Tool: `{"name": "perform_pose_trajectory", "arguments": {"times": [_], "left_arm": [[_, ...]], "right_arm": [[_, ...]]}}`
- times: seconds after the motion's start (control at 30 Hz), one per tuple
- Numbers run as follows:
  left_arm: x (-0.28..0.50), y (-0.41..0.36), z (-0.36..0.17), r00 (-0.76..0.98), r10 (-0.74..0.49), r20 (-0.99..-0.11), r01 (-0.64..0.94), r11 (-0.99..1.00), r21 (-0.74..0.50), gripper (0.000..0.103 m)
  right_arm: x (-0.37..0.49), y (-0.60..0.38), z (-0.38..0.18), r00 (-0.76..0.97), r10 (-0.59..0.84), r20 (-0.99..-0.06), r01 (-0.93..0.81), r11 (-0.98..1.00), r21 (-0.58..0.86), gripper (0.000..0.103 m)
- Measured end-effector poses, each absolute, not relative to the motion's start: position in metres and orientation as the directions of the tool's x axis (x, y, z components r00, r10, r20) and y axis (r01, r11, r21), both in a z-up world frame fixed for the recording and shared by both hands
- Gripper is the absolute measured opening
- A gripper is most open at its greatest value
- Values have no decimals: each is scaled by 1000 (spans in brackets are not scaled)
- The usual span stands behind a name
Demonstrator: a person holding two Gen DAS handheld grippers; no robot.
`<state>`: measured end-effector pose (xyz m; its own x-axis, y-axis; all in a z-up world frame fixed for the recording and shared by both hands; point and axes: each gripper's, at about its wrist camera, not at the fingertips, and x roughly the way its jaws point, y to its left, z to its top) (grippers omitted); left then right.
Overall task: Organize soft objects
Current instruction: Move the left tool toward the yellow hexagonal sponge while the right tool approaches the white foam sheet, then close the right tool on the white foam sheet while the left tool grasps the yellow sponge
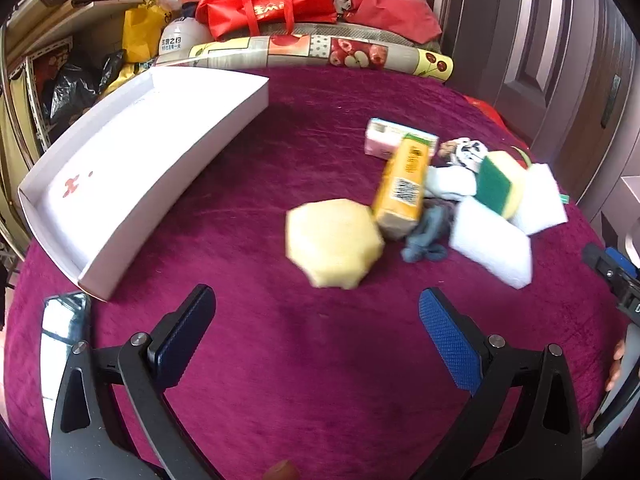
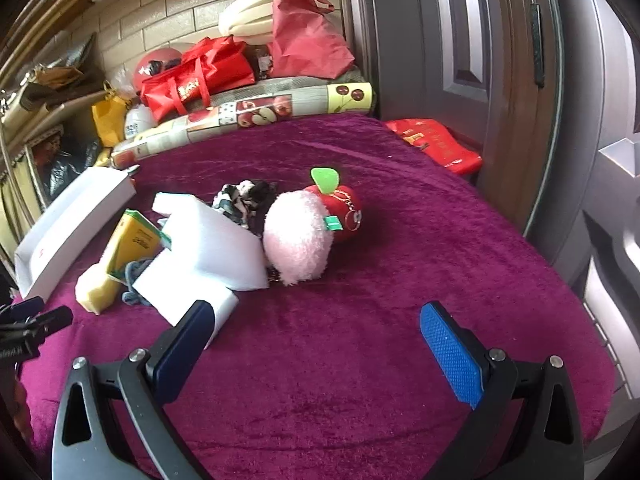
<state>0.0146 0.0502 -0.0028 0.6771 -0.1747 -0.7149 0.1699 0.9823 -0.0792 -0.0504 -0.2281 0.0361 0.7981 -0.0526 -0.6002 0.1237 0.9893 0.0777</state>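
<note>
A pile of soft things lies on the magenta cloth. In the left wrist view a pale yellow sponge (image 1: pixel 334 242) lies nearest, then a yellow tissue pack (image 1: pixel 402 188), a pink tissue pack (image 1: pixel 380 140), a blue cloth (image 1: pixel 426 236), white foam blocks (image 1: pixel 494 242) and a green-yellow scrub sponge (image 1: pixel 500 184). My left gripper (image 1: pixel 316 318) is open and empty, just short of the yellow sponge. In the right wrist view a pink fluffy ball (image 2: pixel 298 236) leans on a red apple plush (image 2: pixel 344 208), beside a white foam block (image 2: pixel 212 244). My right gripper (image 2: pixel 316 328) is open and empty.
An open white box (image 1: pixel 132 168) lies at the left of the cloth; it also shows in the right wrist view (image 2: pixel 68 224). Red bags (image 1: pixel 272 0) and a fruit-print roll (image 1: pixel 312 52) line the far edge. A brown door (image 2: pixel 480 60) stands on the right.
</note>
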Motion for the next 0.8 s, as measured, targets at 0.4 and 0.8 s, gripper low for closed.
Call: {"name": "perform_pose_trajectory", "arguments": {"times": [0.4, 0.8], "left_arm": [[68, 35, -13, 608, -167, -776, 249, 968, -13, 102], [82, 27, -32, 568, -115, -815, 252, 967, 39, 94]], "right_arm": [[-32, -193, 33, 739, 217, -637, -200, 975, 100, 103], [17, -152, 12, 613, 235, -754, -332, 943, 25, 102]]}}
